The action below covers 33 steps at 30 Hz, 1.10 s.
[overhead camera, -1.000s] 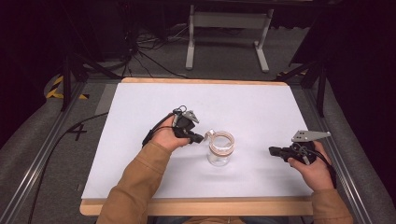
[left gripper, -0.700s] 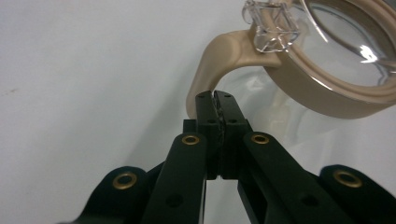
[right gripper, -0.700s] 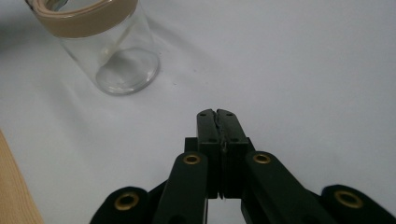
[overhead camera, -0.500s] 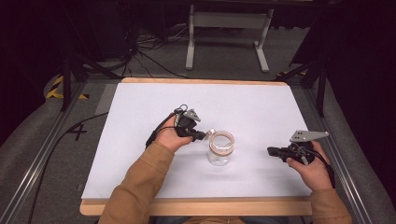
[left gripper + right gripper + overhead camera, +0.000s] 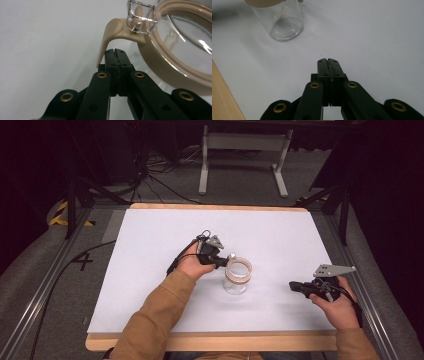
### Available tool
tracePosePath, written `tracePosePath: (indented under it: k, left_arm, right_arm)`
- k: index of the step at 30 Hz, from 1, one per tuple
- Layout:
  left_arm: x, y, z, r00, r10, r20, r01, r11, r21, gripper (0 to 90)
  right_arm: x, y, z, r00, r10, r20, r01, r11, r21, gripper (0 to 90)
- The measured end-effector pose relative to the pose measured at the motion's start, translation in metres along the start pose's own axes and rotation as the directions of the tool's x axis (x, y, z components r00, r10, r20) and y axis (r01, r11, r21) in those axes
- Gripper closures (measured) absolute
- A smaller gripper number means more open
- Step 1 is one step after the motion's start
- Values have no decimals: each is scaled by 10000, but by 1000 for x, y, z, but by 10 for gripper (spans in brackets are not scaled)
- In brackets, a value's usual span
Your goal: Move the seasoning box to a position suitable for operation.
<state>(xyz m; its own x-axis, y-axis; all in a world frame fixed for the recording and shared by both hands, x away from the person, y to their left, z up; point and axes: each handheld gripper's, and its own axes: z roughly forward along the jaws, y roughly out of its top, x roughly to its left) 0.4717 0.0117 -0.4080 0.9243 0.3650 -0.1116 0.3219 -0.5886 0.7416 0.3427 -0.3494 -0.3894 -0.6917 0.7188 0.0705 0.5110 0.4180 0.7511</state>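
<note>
A clear glass jar [image 5: 236, 284] stands at the table's middle, its beige-rimmed lid [image 5: 238, 270] closed with a see-through pane. In the left gripper view the lid [image 5: 175, 62] has a curved beige latch lever [image 5: 111, 31] under a clear hinge block [image 5: 141, 17]. My left gripper [image 5: 223, 262] is at the jar's left side, and its jaws [image 5: 115, 51] are shut with nothing between them, tips just under the lever. My right gripper [image 5: 295, 287] is shut and hovers to the right of the jar, well apart from it. From there the jar [image 5: 284, 22] appears at upper left beyond the closed tips [image 5: 327, 60].
The white table top [image 5: 150, 270] has a wooden front edge [image 5: 210, 342], also seen in the right gripper view [image 5: 224, 97]. Metal rails run along both sides. A cable [image 5: 180, 257] trails from the left gripper. Stands and cables sit on the floor beyond the table.
My left gripper has edged right, closer to the jar's latch. The right gripper has drifted slightly toward the front edge. The jar has stayed put.
</note>
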Motion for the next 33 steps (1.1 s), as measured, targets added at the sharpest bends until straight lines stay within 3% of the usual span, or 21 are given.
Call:
tracePosePath:
  k: [8,14,22,28,33]
  left_arm:
    - [4,7,11,9994,236,245,-232,9996,-185,899]
    - [6,5,2,9995,136,301,-138,9999,67,899]
    - [5,-7,-31,9990,-241,-366,235,9996,-182,897]
    - [-4,-27,-69,9904,-1016,-938,946,9926,-761,889]
    - [-15,-45,-93,9835,-1310,-1249,1196,9883,-950,872]
  right_arm:
    - [3,-9,-7,9999,118,116,-119,9999,80,900]
    - [2,-10,-8,9998,138,148,-138,9999,30,900]
    - [5,3,9,9997,-158,-205,160,9999,58,900]
    - [14,27,42,9953,-643,-730,638,9979,-100,900]
    - [26,51,67,9797,-1335,-1495,1320,9911,-198,900]
